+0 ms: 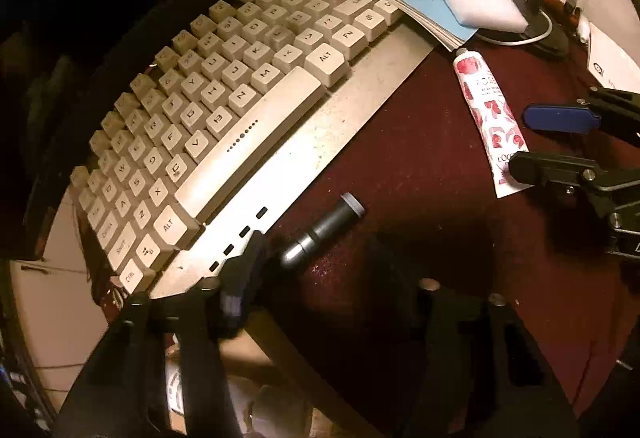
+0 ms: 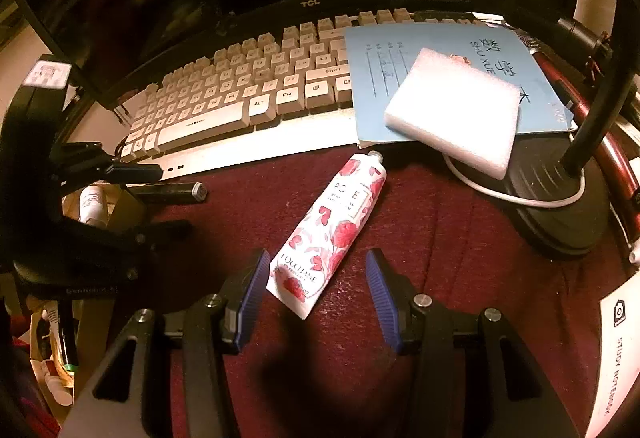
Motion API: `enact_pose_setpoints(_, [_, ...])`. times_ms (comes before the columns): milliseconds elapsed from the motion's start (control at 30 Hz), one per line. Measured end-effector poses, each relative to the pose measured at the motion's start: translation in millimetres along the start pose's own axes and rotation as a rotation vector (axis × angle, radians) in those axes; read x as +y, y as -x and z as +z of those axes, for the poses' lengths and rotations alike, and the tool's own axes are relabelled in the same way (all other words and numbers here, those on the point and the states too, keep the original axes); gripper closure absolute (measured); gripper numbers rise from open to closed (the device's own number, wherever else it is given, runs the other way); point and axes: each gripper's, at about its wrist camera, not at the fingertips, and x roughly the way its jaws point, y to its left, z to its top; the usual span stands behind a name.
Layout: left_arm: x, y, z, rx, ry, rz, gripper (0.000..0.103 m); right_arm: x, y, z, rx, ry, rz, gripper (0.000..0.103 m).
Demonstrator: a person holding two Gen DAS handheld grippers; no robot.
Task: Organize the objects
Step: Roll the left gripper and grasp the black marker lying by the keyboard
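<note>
The right gripper (image 2: 316, 298), wide open and empty, frames the soft, light hand-cream tube (image 2: 332, 230); grasp mid-body.

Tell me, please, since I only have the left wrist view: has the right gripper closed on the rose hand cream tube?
Observer: No. The right gripper is open. The hand cream tube lies with its crimped end between the fingers, close to one pad and well clear of the other.
Operator: Thank you. What is the white item at my far right edge?
Observer: It is a white booklet printed STUDY NOTEBOOK, lying at the table's edge.
</note>
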Motion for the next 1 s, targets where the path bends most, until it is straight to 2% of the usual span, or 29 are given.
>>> enact_pose_setpoints(67, [0.3,0.5,1.7,0.002,-0.023,0.008,0.066,0.0,0.0,-0.6,0.002,0.003,-0.001,0.053])
enact_pose_setpoints(300, [-3.1,1.6,15.7,0.004,-0.105,0.016,0.074,-1.4,-0.2,0.0,0.003,0.001,0.011,0.053])
enact_pose_setpoints(433, [7.1,-0.5,31.6,0.068,-0.135,-0.053,0.074,-1.3,-0.3,0.3,0.004,0.001,0.014,0.053])
enact_pose_setpoints(600, [3.6,-4.5,49.4,0.138,-0.208,-0.092,0.074,-2.5,3.4,-0.3,-0.003,0.000,0.018,0.053])
enact_pose_setpoints(733, [-2.3,-4.5,62.0,0.140,-0.257,-0.107,0.075,-3.5,2.4,-0.4,0.001,-0.004,0.024,0.053])
enact_pose_setpoints(900, [2.7,-5.9,80.8,0.174,-0.272,-0.165,0.077,-3.3,6.2,-1.3,0.001,0.002,0.033,0.053])
enact_pose_setpoints(1000, [3.1,1.9,97.9,0.123,-0.238,-0.196,0.078,-2.8,10.6,-2.0,-0.010,0.011,0.033,0.053])
